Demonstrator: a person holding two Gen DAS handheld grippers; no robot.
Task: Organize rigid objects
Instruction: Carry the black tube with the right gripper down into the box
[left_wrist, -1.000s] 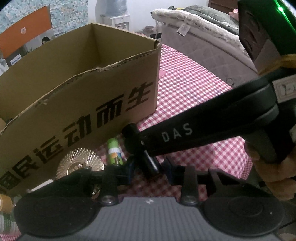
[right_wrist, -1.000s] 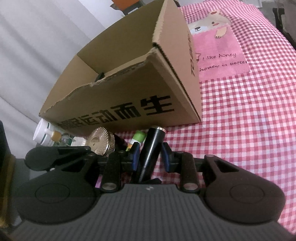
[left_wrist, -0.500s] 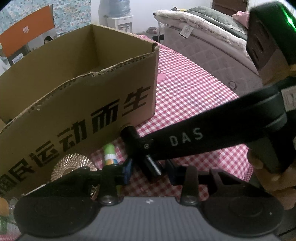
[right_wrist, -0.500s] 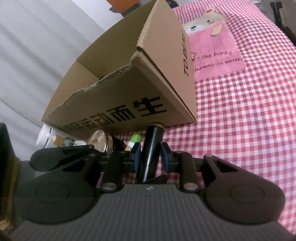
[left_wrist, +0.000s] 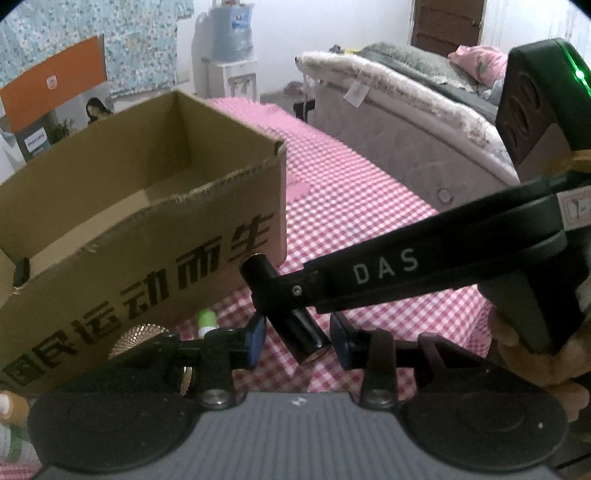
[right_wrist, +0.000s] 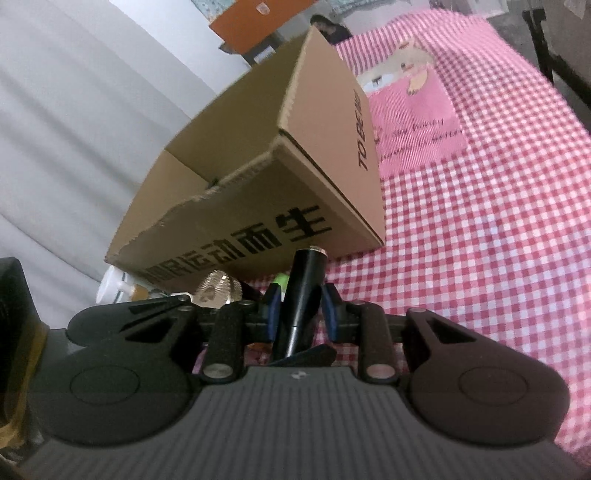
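The right tongs (right_wrist: 300, 310) are clamped narrow on a black cylindrical metal flashlight (right_wrist: 303, 286), both blue pads pressed against its barrel, its metal-rimmed end pointing towards the box. In the left wrist view the same flashlight (left_wrist: 291, 314) hangs tilted between the left tongs (left_wrist: 298, 341), whose blue pads stand narrowly apart on either side of it without touching it; the right tongs (left_wrist: 291, 291) reach in from the right edge of that view, carried by a person's hand (left_wrist: 532, 354). Just beyond the flashlight, an open brown cardboard box printed with black characters (left_wrist: 147, 258) stands on the tabletop covered in a red-and-white checked cloth (left_wrist: 351, 206), near its left edge. Against the front wall of the box lie a gold ribbed metal disc (right_wrist: 218, 291), a green-capped tube (left_wrist: 206, 319) and a white pump bottle (right_wrist: 114, 290). A pink patch with a cartoon bear (right_wrist: 413, 110) lies to the right of the box.
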